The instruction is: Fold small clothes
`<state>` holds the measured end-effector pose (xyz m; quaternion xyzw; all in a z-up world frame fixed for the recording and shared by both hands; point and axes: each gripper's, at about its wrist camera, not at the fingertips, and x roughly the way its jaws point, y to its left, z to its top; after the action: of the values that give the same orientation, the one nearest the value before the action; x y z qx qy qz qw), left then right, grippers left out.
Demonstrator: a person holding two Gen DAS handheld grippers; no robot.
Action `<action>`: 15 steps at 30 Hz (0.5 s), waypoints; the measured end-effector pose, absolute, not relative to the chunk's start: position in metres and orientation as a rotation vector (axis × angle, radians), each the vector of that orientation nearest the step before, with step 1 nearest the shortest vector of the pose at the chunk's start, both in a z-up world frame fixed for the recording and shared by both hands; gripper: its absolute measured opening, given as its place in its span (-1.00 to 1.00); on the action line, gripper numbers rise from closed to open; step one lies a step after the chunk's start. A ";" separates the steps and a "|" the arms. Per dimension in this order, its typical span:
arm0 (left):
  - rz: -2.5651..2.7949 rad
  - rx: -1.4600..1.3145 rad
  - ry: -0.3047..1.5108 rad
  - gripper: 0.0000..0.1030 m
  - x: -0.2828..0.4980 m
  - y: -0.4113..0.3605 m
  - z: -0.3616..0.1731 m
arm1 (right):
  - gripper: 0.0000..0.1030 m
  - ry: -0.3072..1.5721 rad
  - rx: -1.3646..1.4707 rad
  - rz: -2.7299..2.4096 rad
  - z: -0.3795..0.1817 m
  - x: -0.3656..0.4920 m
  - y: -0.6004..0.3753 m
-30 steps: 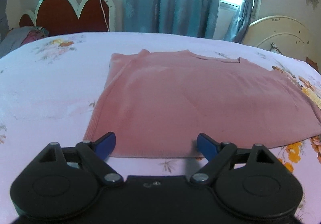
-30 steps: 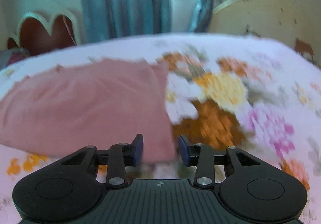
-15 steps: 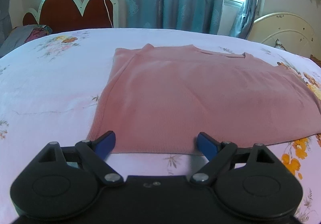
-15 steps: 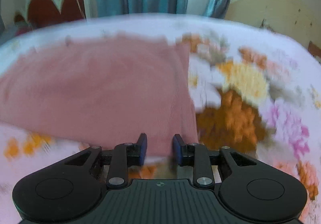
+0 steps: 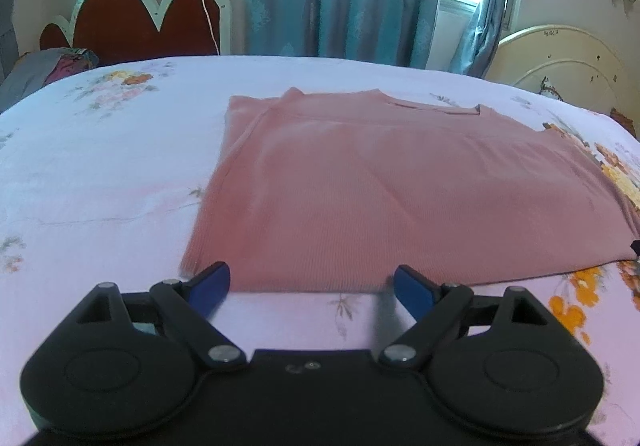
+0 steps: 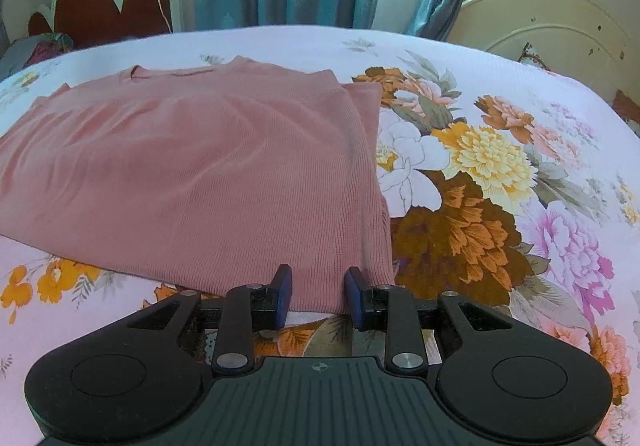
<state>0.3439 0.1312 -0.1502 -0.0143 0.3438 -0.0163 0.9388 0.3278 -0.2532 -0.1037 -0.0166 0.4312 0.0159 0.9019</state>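
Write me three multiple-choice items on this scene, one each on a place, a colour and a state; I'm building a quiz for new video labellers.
1. Where does the garment lie?
A. on a flowered bedsheet
B. on a wooden floor
C. over a chair back

2. What colour is the garment?
A. navy blue
B. dusty pink
C. white

3. How do the jaws of the left hand-held gripper stand?
A. clamped on the collar
B. spread wide with nothing gripped
C. shut on a curtain

Key: 1 A, the pink top is spread flat on the flowered bedsheet. 2 B, its knit reads dusty pink in both wrist views. 3 B, the left hand-held gripper has its blue fingers far apart at the near hem, pressing on no cloth.
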 end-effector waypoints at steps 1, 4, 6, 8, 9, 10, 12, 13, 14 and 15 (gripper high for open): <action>-0.028 -0.052 0.684 0.73 0.336 0.133 -0.146 | -0.44 0.872 -0.010 0.023 -0.096 0.325 -0.254; -0.052 -0.256 0.686 0.37 0.321 0.147 -0.143 | -0.44 0.826 0.093 0.053 -0.080 0.318 -0.257; -0.081 -0.416 0.718 0.04 0.323 0.154 -0.154 | -0.45 0.799 0.139 0.101 -0.073 0.317 -0.253; -0.049 -0.526 0.693 0.16 0.327 0.157 -0.164 | -0.46 0.766 0.166 0.149 -0.066 0.316 -0.244; -0.041 -0.584 0.668 0.30 0.330 0.160 -0.166 | -0.51 0.740 0.177 0.175 -0.062 0.316 -0.239; -0.035 -0.656 0.643 0.36 0.334 0.163 -0.170 | -1.00 0.731 0.183 0.193 -0.059 0.319 -0.234; -0.011 -0.757 0.601 0.43 0.345 0.170 -0.176 | -1.00 0.729 0.204 0.210 -0.056 0.328 -0.224; -0.002 -0.779 0.586 0.42 0.351 0.173 -0.178 | -1.00 0.728 0.211 0.219 -0.056 0.333 -0.220; 0.010 -0.792 0.572 0.37 0.358 0.174 -0.179 | -1.00 0.730 0.215 0.226 -0.057 0.340 -0.215; 0.025 -0.803 0.561 0.28 0.366 0.177 -0.181 | -1.00 0.739 0.218 0.235 -0.059 0.347 -0.208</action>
<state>0.3657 0.1766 -0.1808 -0.3854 0.2695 0.0119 0.8824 0.3473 -0.2081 -0.0590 0.1059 0.3594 0.1143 0.9201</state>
